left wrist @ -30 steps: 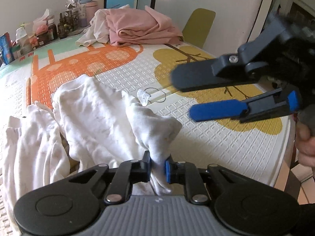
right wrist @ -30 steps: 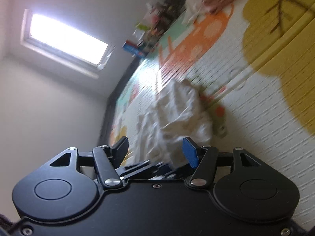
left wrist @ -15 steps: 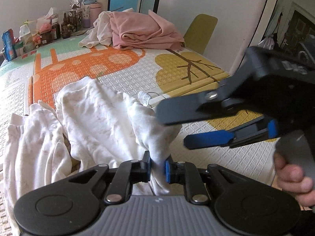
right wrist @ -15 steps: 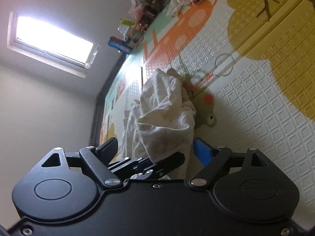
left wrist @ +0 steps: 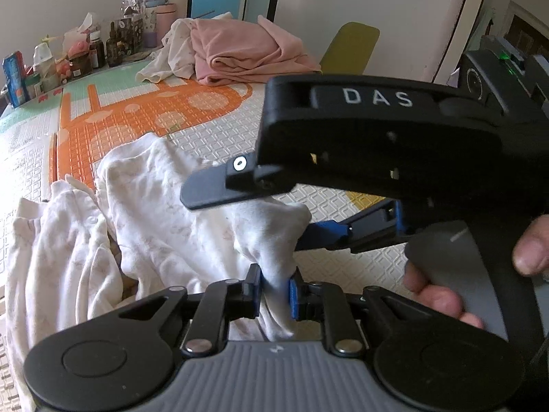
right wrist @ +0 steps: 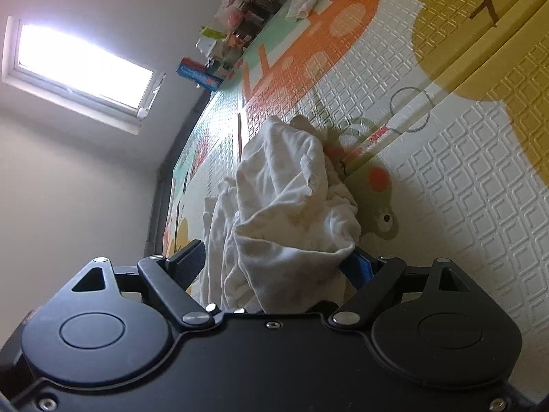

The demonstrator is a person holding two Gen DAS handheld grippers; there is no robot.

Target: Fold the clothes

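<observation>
A white baby garment (left wrist: 154,213) lies crumpled on the patterned play mat (left wrist: 212,130). My left gripper (left wrist: 274,290) is shut on a raised fold of it at the near edge. My right gripper (left wrist: 247,219) reaches in from the right, turned on its side and open. Its black upper finger (left wrist: 219,189) is above the raised fold and its blue lower finger (left wrist: 322,233) is beside and under it. In the right wrist view the white garment (right wrist: 291,213) bulges between the spread fingers of the right gripper (right wrist: 274,264). The fingers are apart from each other, and the cloth hides part of the blue pad.
A pink garment pile (left wrist: 247,51) and another white garment (left wrist: 171,51) lie at the mat's far end. Bottles and boxes (left wrist: 85,48) crowd the back left. A yellow-green chair (left wrist: 350,44) stands beyond the table. A person's hand (left wrist: 439,295) holds the right gripper's handle.
My right gripper has moved left and closer, from beside the garment to straddling the raised fold with its fingers open. My left gripper has kept its hold and stayed in place.
</observation>
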